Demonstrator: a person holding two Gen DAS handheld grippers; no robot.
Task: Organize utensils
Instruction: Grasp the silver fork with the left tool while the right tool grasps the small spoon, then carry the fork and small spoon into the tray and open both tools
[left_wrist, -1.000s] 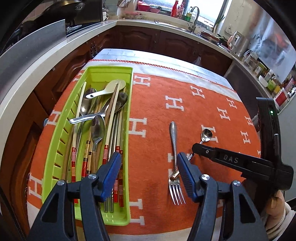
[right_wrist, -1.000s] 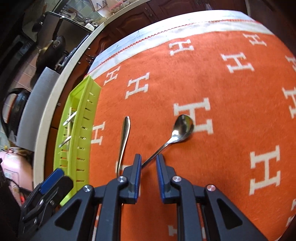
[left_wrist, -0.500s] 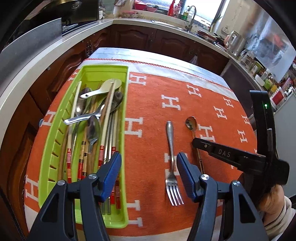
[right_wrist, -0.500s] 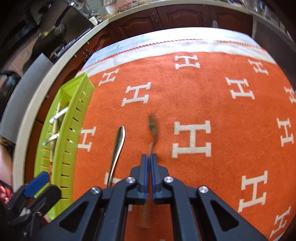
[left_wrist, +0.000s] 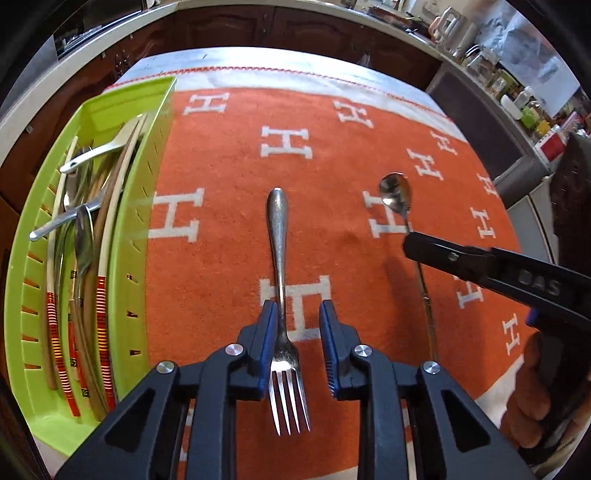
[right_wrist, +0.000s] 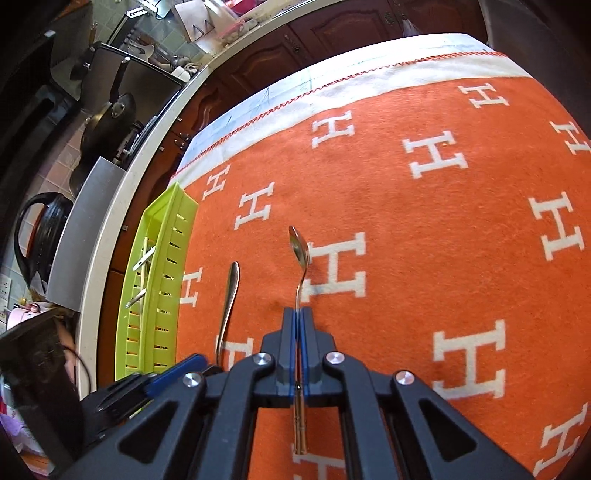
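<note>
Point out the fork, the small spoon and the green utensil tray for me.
fork (left_wrist: 279, 236), left wrist view, on its handle.
small spoon (right_wrist: 300, 248), right wrist view, on its bowl.
green utensil tray (left_wrist: 129, 266), left wrist view, on its slotted right wall.

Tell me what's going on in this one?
A person is sorting cutlery into a green tray using two handheld grippers. The right gripper is shut on a spoon, bowl pointing away. The left gripper is closing its fingers around a fork lying on the orange cloth, not yet gripping it. The tray already holds spoons and chopsticks.
</note>
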